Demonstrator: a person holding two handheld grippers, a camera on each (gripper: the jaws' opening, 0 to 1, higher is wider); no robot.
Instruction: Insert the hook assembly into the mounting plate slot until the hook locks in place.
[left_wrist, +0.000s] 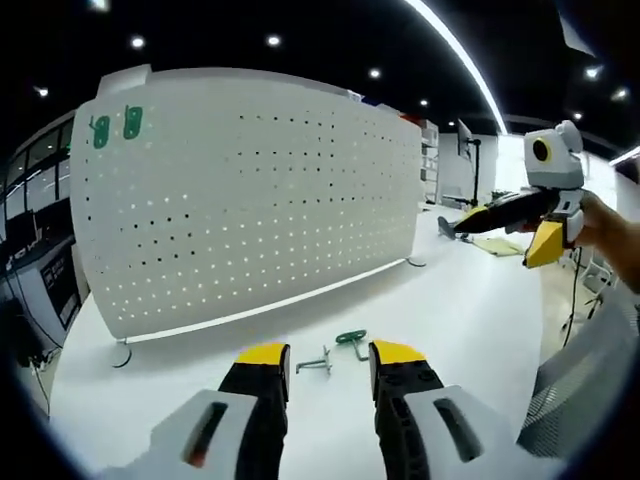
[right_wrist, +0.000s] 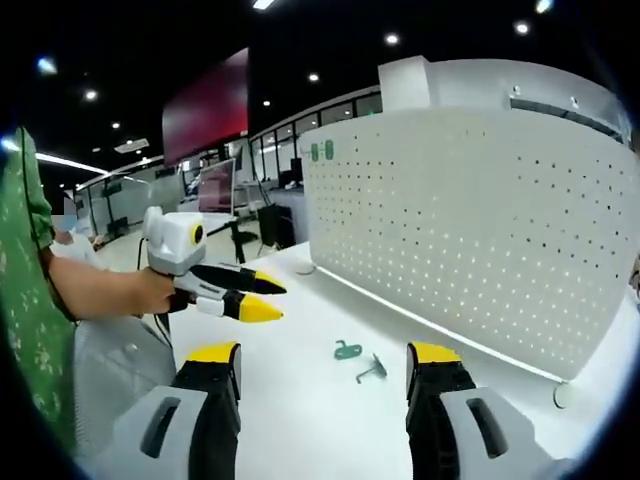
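No writing legible. Left tool (left_wrist: 328, 362) spread, empty, low over white table (left_wrist: 450, 300). Green hook (left_wrist: 352, 338) and grey metal piece (left_wrist: 316, 362) lie on the table just beyond its tips, before the pegboard (left_wrist: 250, 190). Right tool (right_wrist: 322, 362) spread, empty. Two green tags (left_wrist: 115, 127) sit on the pegboard's upper corner. Right gripper view shows a red wall panel (right_wrist: 205, 108).
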